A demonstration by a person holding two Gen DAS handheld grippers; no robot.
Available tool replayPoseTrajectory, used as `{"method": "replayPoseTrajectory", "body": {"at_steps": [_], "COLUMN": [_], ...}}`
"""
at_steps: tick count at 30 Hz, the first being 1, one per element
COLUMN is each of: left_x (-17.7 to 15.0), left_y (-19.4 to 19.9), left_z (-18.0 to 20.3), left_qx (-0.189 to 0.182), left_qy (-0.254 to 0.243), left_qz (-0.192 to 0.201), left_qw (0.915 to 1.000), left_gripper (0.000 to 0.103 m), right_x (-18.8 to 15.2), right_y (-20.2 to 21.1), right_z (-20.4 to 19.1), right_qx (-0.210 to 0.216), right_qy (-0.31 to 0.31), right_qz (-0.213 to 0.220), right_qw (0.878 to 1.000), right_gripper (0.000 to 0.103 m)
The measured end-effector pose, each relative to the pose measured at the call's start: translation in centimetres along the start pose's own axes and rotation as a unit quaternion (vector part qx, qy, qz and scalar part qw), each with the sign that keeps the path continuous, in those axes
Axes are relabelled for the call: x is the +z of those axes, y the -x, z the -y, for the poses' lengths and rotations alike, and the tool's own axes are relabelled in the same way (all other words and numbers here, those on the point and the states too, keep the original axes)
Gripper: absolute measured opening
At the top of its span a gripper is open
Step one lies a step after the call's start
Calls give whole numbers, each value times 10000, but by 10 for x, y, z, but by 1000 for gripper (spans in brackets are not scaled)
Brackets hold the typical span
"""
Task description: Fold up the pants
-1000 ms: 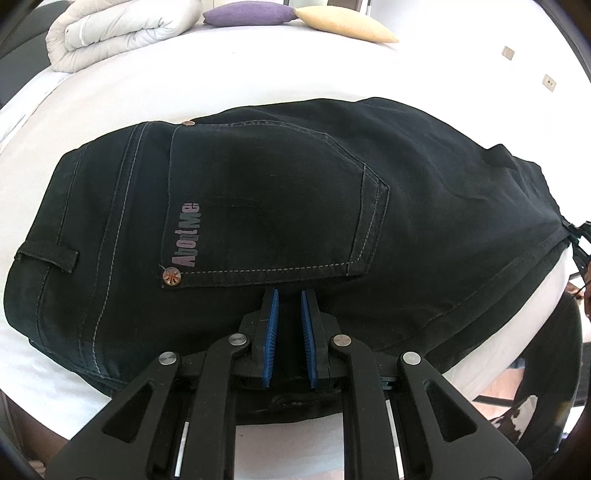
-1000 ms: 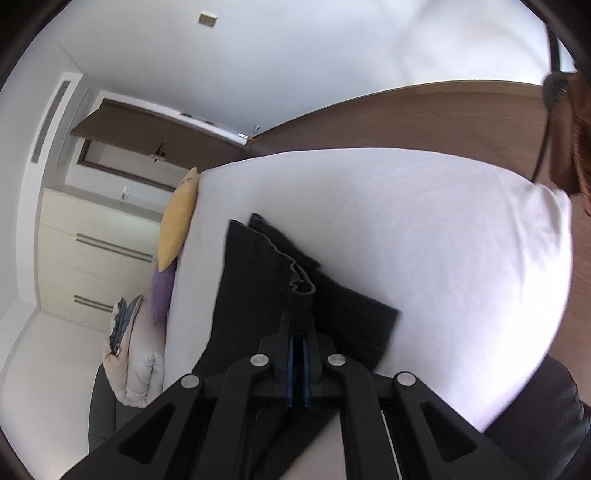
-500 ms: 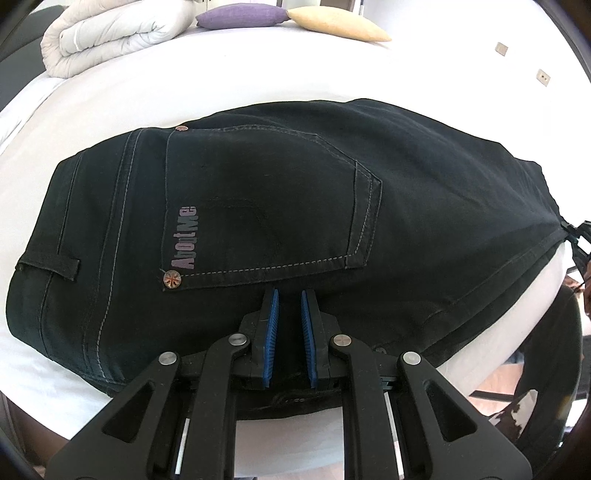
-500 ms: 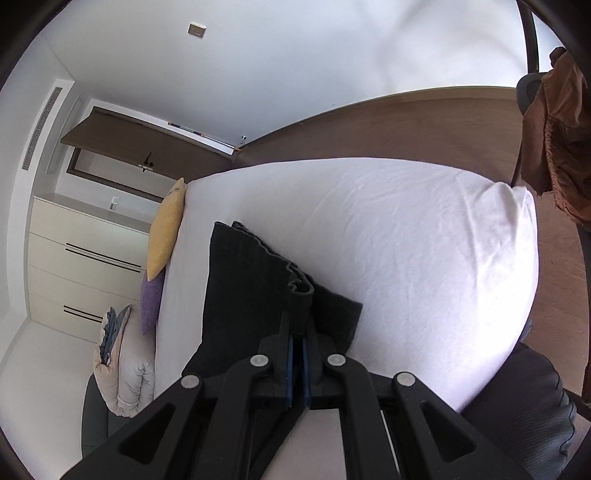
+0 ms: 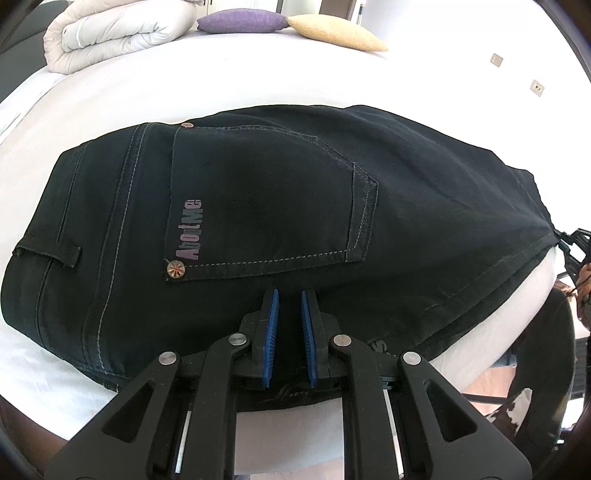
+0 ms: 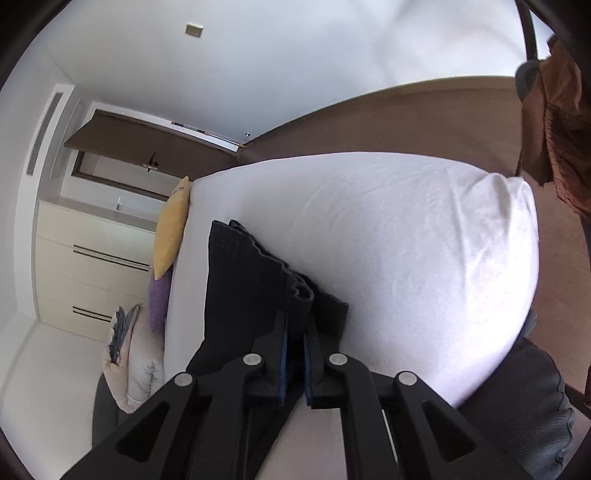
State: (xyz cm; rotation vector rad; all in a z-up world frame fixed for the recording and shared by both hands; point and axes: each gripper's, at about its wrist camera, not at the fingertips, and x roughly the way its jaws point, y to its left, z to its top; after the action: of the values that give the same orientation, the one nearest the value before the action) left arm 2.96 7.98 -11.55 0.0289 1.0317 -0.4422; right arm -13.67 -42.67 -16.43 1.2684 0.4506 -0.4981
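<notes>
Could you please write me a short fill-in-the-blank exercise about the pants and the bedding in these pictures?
1. The pants are ____ in colour.
2. They lie on a bed covered by a ____ sheet.
3. Beside the yellow cushion lies a ____ cushion.
4. The word printed along the back pocket reads ____.

Missing words: black; white; purple; AboutMe

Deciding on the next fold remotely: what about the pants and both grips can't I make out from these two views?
- Left wrist view: the left gripper covers the pants edge it clamps; the near hem is hidden.
- Right wrist view: the right gripper, jaws opening, has cloth between them; its fingers hide the contact.
- Both views: the full leg length is cut off on the bed.
</notes>
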Motion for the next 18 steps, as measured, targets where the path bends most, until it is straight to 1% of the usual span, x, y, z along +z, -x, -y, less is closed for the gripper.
{"method": "replayPoseTrajectory", "body": {"at_steps": [1,2,3,4,6,8,10,12,13,15,16,18], "left_x": [-1,-2,-3,-5,-9,-12,-13,-12,-12,-13,-14,-15], "left_y": [3,4,6,8,10,12,13,13,14,15,15,16], "left_z": [-1,-2,-4,-6,-8,-11,-12,-13,-13,-14,-13,-15], "left_qx": [-7,-12,-22,-40,-72,-100,-126,-137,-142,-153,-170,-216], "left_qy": [1,12,28,57,100,138,190,219,218,214,222,256], "left_qz": [17,36,57,94,148,198,225,234,233,232,234,250], "left_qw": [10000,10000,10000,9999,9998,9997,9995,9994,9994,9994,9993,9991], "left_gripper": [13,13,13,13,13,13,13,13,13,13,13,13], "right_x": [2,4,6,7,5,-10,-38,-78,-97,-128,-143,-164], "right_y": [9,23,33,43,49,45,31,7,-4,-26,-37,-53], "right_z": [-4,-10,-14,-19,-32,-54,-81,-104,-111,-116,-117,-114], "right_qx": [-162,-517,-600,-444,-174,141,541,996,1173,1313,1280,1144], "right_qy": [128,313,372,433,608,919,1288,1451,1406,1243,1187,1047], "right_qz": [159,430,593,661,416,-50,-715,-1570,-1927,-2437,-2707,-3029], "right_qw": [9997,9972,9957,9959,9971,9957,9876,9718,9640,9529,9467,9403], "right_gripper": [13,34,44,49,49,48,48,48,48,48,48,48]}}
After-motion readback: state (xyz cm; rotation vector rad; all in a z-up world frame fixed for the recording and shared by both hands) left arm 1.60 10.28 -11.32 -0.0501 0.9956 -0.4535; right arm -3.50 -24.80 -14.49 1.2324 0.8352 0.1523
